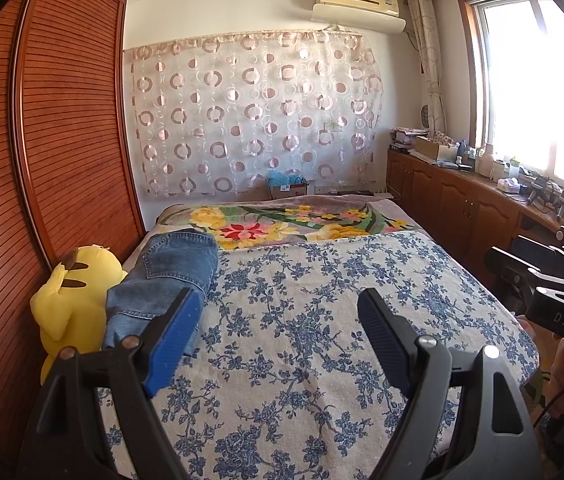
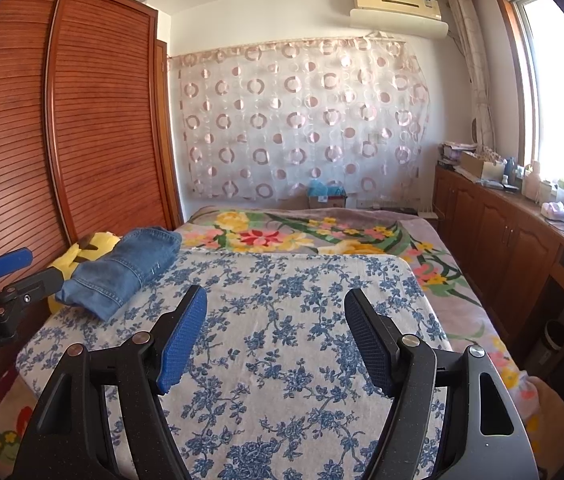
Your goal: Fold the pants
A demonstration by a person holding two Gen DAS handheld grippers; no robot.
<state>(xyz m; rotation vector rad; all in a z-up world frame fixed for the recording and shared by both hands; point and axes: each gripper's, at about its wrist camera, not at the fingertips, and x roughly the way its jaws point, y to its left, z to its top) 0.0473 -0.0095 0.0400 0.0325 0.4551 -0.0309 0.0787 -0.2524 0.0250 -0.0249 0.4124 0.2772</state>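
Observation:
Blue denim pants (image 1: 170, 276) lie folded in a compact bundle at the bed's left edge, partly resting on a yellow plush toy (image 1: 74, 296); they also show in the right wrist view (image 2: 122, 268). My left gripper (image 1: 282, 308) is open and empty, held above the blue-flowered sheet (image 1: 302, 340), its left finger just in front of the pants. My right gripper (image 2: 276, 308) is open and empty above the same sheet (image 2: 282, 320), to the right of the pants. The left gripper also shows at the left edge of the right wrist view (image 2: 6, 276).
A tall wooden slatted wardrobe (image 1: 42, 140) stands along the bed's left side. A colourful floral blanket (image 1: 290, 224) covers the far half of the bed. Low wooden cabinets (image 1: 462, 200) with clutter run under the window on the right. A box (image 1: 288, 188) sits beyond the bed.

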